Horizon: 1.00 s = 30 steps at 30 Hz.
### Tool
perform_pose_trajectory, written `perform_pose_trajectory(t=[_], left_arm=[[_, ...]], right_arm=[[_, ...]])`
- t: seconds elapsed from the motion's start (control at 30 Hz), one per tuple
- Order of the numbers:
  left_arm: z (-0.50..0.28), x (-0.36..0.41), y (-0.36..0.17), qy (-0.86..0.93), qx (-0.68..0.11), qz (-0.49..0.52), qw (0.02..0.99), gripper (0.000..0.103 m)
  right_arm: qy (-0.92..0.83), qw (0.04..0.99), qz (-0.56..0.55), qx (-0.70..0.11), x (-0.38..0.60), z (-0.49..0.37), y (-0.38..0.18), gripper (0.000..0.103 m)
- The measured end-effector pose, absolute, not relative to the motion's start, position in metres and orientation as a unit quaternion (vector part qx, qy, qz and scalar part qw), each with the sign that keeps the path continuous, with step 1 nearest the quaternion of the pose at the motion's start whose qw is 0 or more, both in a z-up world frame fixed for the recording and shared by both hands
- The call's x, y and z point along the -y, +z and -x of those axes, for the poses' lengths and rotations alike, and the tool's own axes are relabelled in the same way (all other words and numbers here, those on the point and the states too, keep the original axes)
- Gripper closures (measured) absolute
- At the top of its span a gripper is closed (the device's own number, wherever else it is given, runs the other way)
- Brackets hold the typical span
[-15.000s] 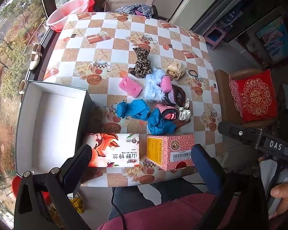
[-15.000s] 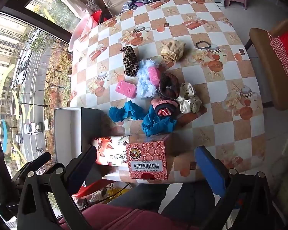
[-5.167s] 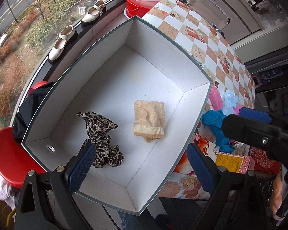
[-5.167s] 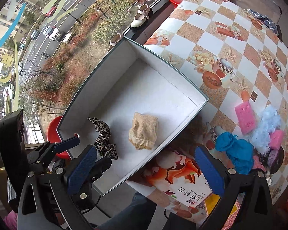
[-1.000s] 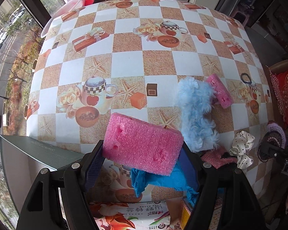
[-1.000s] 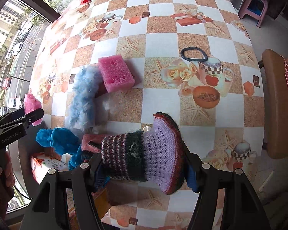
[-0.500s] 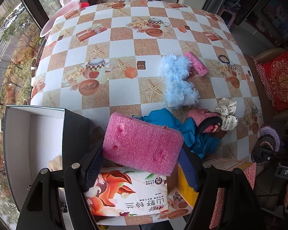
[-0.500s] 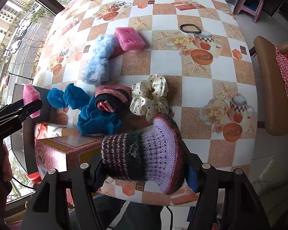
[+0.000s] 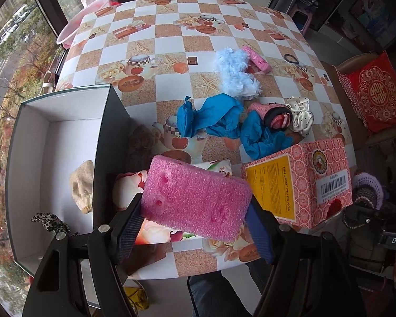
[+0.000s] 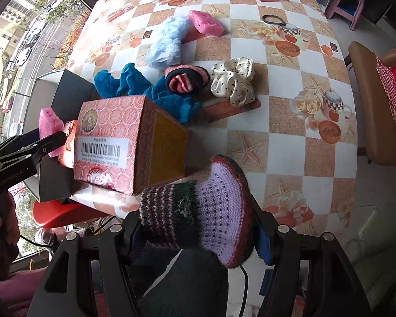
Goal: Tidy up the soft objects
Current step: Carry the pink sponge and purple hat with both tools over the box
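Two items are in transit, one per gripper. The left gripper (image 9: 191, 220) has its fingers clamped on a pink sponge (image 9: 195, 198), held above the near table edge just right of the white box (image 9: 23, 163). The right gripper (image 10: 198, 233) has its fingers closed on a striped knit piece (image 10: 198, 211), purple and dark bands, hanging over the near edge of the table (image 10: 290, 132), well right of the box.

Already in the box: a beige knit item (image 9: 82, 185) on the floor of it and a leopard-print scrunchie (image 9: 50, 222) at the near end. Most of the box floor is bare.

Beside the box, at the near edge, sit a floral tissue pack (image 9: 129, 192) and a red patterned carton (image 9: 303, 182); neither looks like part of the sort.

Left on the table, mid-distance: blue cloth (image 9: 224, 124) in a crumpled heap, a pink-and-black knit roll (image 9: 274, 113) touching it, a cream dotted scrunchie (image 9: 299, 113) just beside that. Further out: a pale blue fluffy piece (image 9: 236, 75), a second pink sponge (image 9: 256, 58) against it, and a thin black hair tie (image 9: 293, 58) apart on the right.

Judgement: roughly a third through. Two boxed, two gripped and not yet dropped, six or so loose. The left sponge is nearest the box and likely goes in first; the right piece has further to travel.
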<state>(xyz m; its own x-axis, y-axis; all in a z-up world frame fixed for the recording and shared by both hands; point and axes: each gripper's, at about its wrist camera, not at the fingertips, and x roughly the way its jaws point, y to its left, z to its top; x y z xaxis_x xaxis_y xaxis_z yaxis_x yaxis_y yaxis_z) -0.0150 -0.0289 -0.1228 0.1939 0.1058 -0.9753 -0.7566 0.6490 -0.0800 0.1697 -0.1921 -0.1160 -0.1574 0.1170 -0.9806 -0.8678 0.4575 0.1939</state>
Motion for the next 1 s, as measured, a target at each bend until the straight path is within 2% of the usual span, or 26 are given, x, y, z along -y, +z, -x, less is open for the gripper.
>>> perform_pose_trajectory(t=[0.43, 1.0], left_arm=[[0.057, 0.035, -0.109, 0.314, -0.537, 0.296, 0.725, 0.027], [0.145, 0.012, -0.097, 0.395, -0.489, 0.343, 0.698, 0.027]], right_arm=[[0.482, 0.533, 0.336, -0.609, 0.186, -0.094, -0.105, 0.036], [0.567, 0.464, 0.409, -0.544, 0.114, -0.011, -0.093, 0.036]])
